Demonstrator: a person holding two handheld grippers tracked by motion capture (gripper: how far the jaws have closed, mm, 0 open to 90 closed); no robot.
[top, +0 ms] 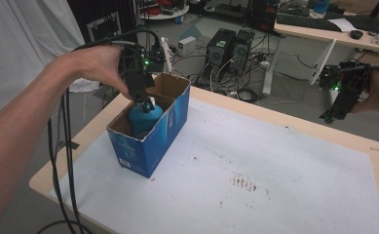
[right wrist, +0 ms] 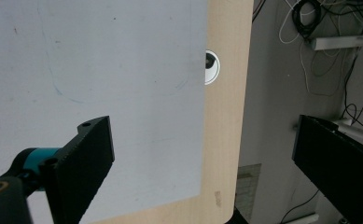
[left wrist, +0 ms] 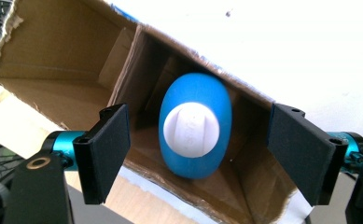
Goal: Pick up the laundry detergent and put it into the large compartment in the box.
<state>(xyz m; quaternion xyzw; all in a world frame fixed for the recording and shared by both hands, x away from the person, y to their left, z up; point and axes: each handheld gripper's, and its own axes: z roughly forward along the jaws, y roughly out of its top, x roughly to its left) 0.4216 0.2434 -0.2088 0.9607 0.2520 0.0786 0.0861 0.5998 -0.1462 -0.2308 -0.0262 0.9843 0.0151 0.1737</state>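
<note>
Left gripper (left wrist: pixel 195 154) astride blue bottle (left wrist: pixel 195 126)

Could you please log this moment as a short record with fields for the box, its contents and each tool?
box: blue cardboard box, top open, on the white mat
contents: blue bottle with white cap, upright inside
left tool: open, jaws either side of the bottle, not touching
right tool: open, holding nothing, over the table edge
</note>
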